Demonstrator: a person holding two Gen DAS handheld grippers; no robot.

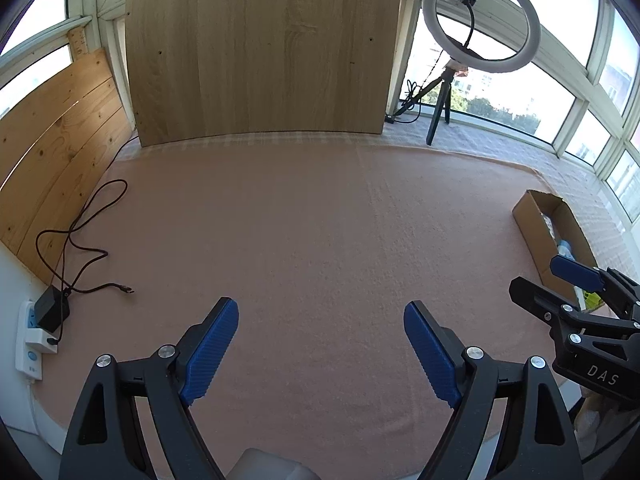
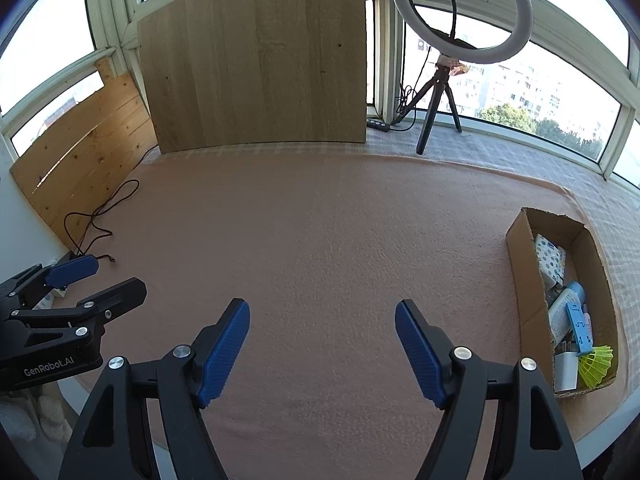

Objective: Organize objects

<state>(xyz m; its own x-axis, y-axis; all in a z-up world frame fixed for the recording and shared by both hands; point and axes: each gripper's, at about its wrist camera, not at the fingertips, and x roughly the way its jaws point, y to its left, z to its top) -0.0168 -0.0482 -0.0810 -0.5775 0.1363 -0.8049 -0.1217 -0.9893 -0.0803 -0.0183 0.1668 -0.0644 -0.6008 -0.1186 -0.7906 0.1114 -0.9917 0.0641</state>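
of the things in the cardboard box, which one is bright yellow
The shuttlecock at the near end of the cardboard box; the other items there are white or blue.

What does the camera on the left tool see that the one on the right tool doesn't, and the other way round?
Only the left view shows the white power strip with its black adapter, plugged in at the pink cloth's near left edge.

Only the right view looks properly into the cardboard box: a yellow shuttlecock, a blue clip-like piece and a patterned packet.

Both show the ring light, the upright wooden board, the loose black cable, and both tools open and empty.
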